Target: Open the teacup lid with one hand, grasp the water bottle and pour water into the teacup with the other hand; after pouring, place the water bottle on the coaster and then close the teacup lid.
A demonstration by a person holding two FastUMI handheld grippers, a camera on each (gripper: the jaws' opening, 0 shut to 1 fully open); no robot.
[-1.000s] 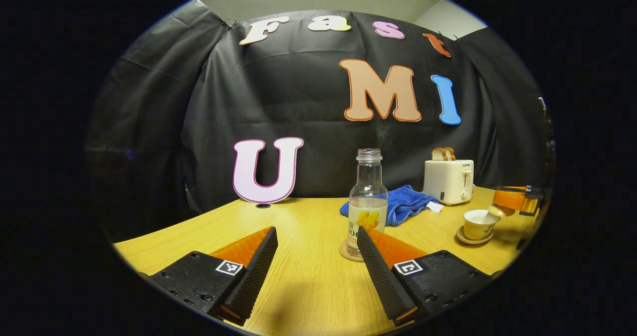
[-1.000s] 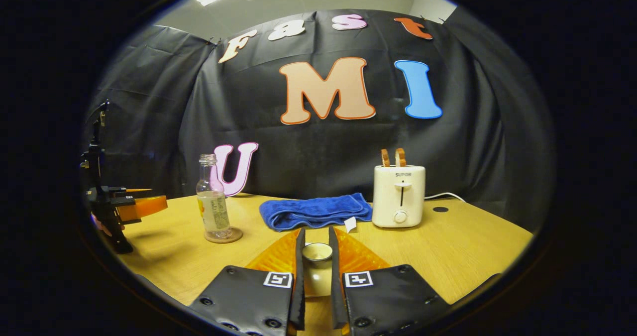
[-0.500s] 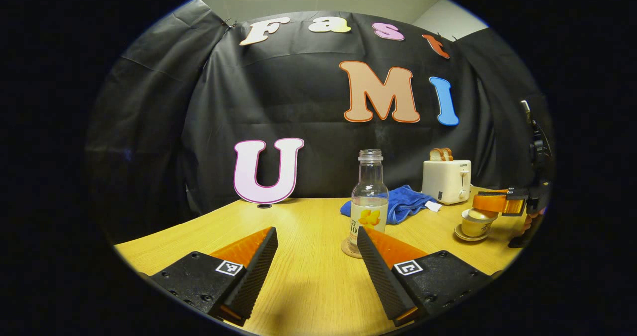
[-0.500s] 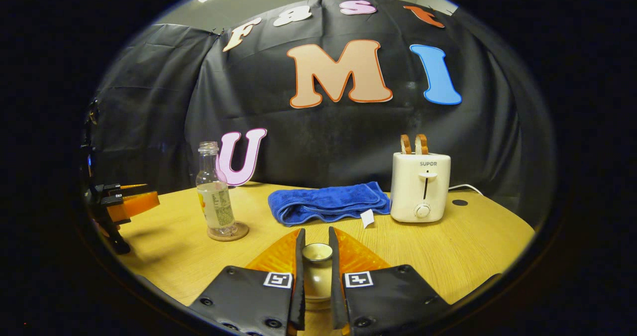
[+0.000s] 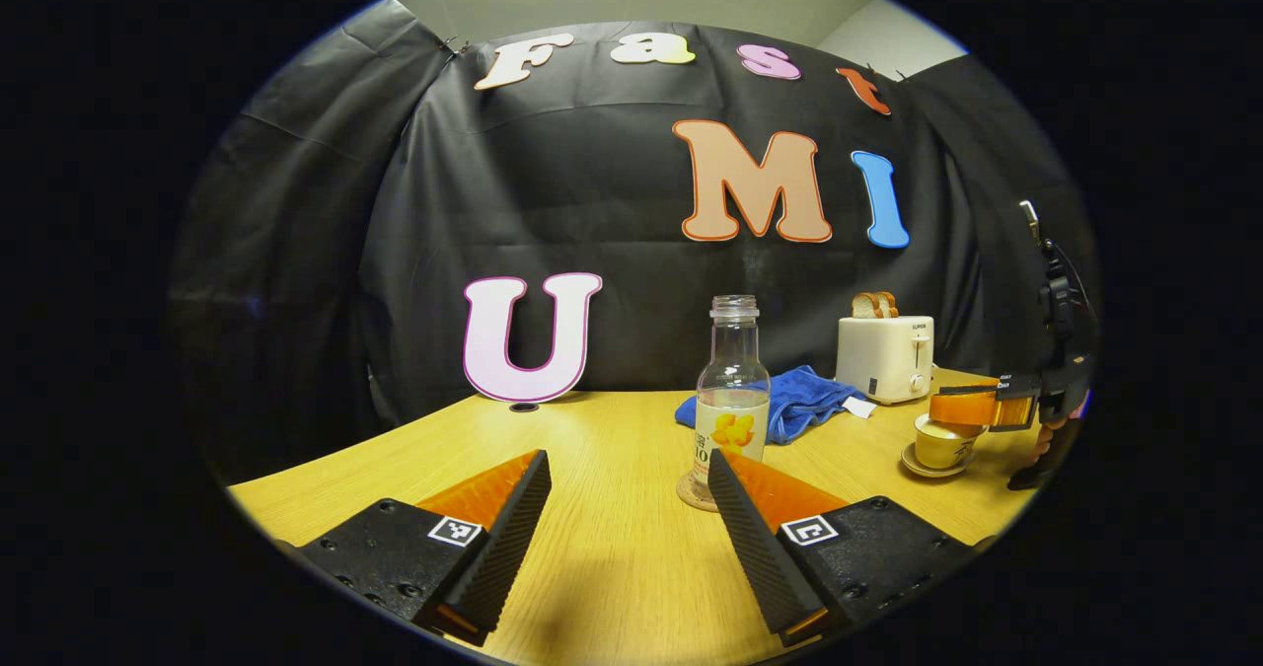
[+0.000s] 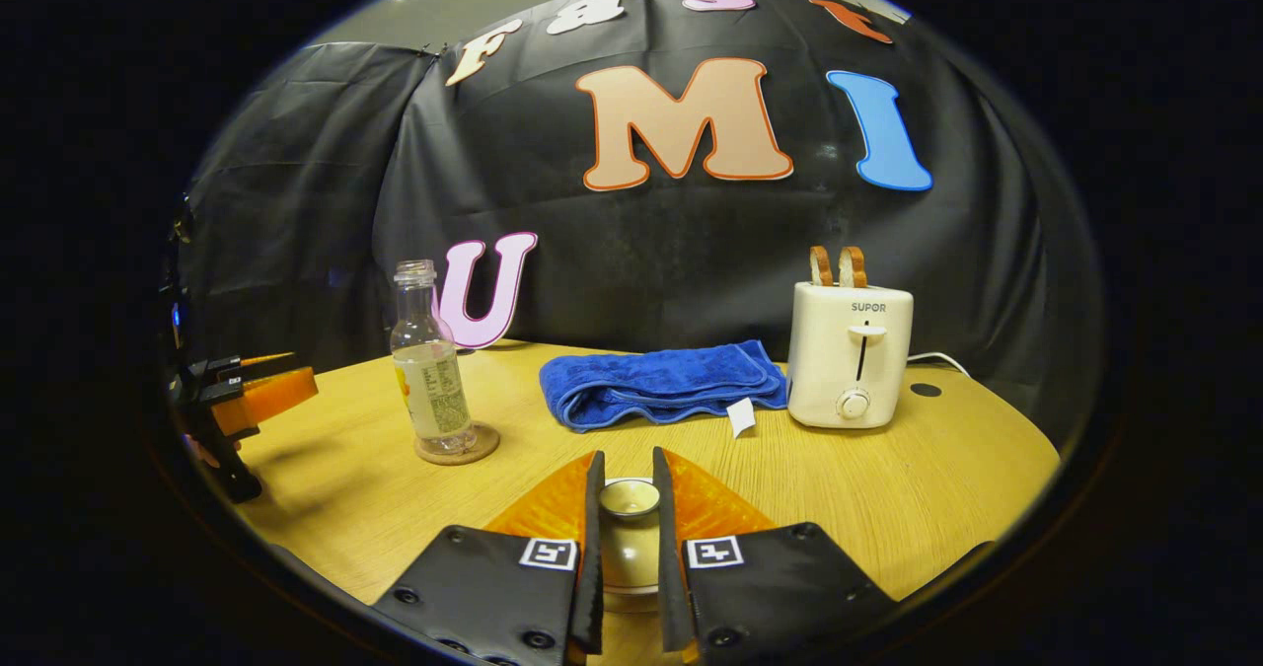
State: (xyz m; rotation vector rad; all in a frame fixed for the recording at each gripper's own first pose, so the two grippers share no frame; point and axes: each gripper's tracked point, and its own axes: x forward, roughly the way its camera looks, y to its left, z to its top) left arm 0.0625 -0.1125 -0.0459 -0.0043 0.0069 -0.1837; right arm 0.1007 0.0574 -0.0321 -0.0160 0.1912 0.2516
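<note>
Camera placement, left gripper view and right gripper view.
The left gripper view looks low and level across the tabletop (image 5: 612, 548); the water bottle (image 5: 731, 400) stands close beyond its right finger, the toaster (image 5: 885, 358) farther off to the right. The right gripper view sits low over the lid (image 6: 630, 497) between its fingers, facing the toaster (image 6: 851, 350) ahead to the right. Both views share the bottle (image 6: 427, 370), towel (image 6: 663, 383) and toaster.

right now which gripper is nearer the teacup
Right. The right gripper is at the teacup, its fingers closed on the lid; the left gripper sits open beyond the bottle.
</note>
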